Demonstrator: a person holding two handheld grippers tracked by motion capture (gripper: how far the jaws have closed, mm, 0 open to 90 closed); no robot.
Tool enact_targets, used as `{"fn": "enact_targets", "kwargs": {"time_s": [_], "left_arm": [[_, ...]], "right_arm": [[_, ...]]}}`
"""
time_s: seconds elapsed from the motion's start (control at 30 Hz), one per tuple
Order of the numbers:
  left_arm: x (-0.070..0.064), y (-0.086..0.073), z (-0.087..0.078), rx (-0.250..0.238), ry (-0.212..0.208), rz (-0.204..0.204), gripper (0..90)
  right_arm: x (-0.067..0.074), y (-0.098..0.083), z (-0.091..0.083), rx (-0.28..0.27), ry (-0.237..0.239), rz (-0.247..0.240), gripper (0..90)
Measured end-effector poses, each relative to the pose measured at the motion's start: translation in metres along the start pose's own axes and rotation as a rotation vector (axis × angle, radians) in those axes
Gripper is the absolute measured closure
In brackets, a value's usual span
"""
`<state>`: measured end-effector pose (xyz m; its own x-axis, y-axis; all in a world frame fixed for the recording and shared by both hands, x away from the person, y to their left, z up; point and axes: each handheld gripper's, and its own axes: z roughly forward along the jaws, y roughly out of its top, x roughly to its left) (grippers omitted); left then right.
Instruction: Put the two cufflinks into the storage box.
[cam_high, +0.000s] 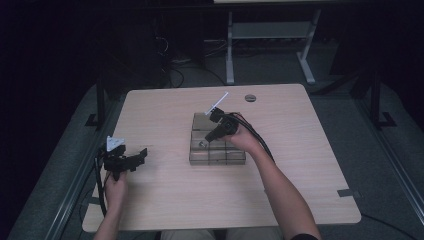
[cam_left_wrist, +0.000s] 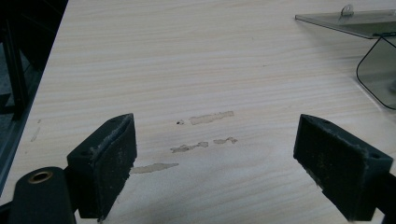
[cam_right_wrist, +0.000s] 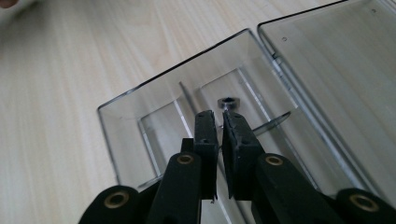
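A clear plastic compartment box (cam_high: 192, 156) lies in the middle of the wooden table. My right gripper (cam_high: 207, 138) reaches down into one of its left compartments. In the right gripper view its jaws (cam_right_wrist: 219, 115) stand only a thin slit apart with nothing pressed between the pads. A small metal hex-headed piece (cam_right_wrist: 228, 102) sits on the compartment floor right at their tips; it also shows as a small glint (cam_high: 202, 144). My left gripper (cam_high: 142, 153) rests over the bare table at the left, open (cam_left_wrist: 215, 140) and empty, well apart from the box (cam_left_wrist: 345, 21).
A round grey cable cap (cam_high: 250, 97) sits in the tabletop near the far edge. The table's left edge (cam_left_wrist: 42, 93) lies close to my left gripper. White desk legs (cam_high: 230, 55) stand on the floor beyond the table.
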<state>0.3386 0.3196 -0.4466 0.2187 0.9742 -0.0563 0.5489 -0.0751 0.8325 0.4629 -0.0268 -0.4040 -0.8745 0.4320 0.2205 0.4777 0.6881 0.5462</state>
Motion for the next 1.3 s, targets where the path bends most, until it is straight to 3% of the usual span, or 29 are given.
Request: {"fn": "enact_targets", "kwargs": {"time_s": [0.43,1.3], "left_arm": [[0.000,0.000,0.000,-0.001,0.003,0.001,12.8],[-0.001,0.000,0.000,0.006,0.006,0.009,12.8]], "right_arm": [[0.008,-0.021,-0.025,-0.013,-0.002,-0.008,80.7],[0.020,-0.087,-0.078,-0.062,-0.022,0.013,73.7]]}}
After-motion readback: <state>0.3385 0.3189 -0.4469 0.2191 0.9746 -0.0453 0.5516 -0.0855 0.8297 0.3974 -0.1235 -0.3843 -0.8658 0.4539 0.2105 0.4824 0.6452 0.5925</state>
